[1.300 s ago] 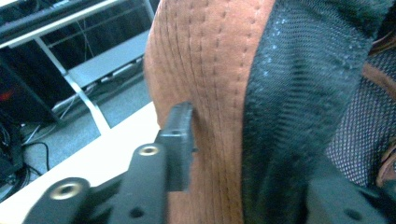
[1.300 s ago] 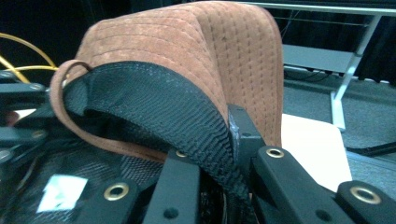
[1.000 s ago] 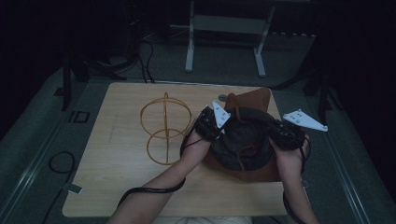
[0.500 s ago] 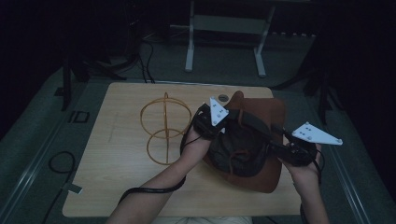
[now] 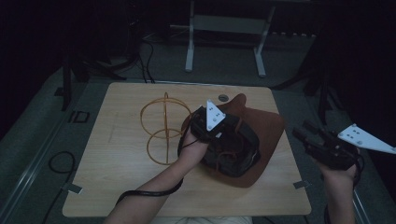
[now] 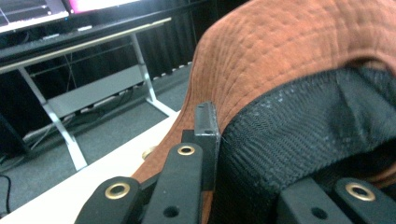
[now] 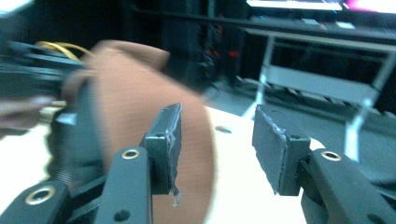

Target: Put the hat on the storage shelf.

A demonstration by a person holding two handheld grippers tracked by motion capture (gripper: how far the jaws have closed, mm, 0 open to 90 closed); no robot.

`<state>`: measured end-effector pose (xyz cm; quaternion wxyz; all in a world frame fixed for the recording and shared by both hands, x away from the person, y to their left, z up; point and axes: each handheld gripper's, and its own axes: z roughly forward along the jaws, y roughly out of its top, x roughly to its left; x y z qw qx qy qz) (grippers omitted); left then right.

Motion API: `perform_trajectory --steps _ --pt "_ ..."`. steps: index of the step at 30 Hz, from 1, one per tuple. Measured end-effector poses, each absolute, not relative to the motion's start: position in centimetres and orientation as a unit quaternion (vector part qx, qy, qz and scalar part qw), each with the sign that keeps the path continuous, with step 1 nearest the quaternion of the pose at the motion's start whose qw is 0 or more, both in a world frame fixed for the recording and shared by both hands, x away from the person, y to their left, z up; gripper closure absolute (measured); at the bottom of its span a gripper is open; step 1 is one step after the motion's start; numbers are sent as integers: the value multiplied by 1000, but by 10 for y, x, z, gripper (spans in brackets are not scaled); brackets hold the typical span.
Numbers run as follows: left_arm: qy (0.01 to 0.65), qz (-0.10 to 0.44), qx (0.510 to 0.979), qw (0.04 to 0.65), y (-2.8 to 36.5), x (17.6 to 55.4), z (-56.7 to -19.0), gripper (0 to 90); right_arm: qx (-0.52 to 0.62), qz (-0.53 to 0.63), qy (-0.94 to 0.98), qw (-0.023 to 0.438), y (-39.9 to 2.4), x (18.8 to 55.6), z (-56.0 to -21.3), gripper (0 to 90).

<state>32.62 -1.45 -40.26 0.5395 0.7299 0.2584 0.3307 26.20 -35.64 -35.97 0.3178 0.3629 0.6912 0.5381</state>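
The hat stays clamped by its brim in your left claw, so bring your empty, parted right claw back squarely onto the far brim.

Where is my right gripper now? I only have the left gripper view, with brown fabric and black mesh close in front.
Observer: In the high view the right gripper is out past the right edge of the table, apart from the brown hat.
Operator: Is anything in it?
Observer: No. Its jaws have just been opening, and the right gripper view shows nothing between them.
Operator: What else is on the table?
Observer: A golden wire stand, upright, to the left of the hat.
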Motion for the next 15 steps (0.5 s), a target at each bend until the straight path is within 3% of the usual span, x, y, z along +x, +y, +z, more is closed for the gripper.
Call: perform_trajectory --steps 5,15 --pt "203 326 724 573 -3 318 -407 863 385 504 701 326 -366 286 -374 519" --pt "111 288 740 598 2 310 -412 862 370 500 739 259 -338 313 -404 526"
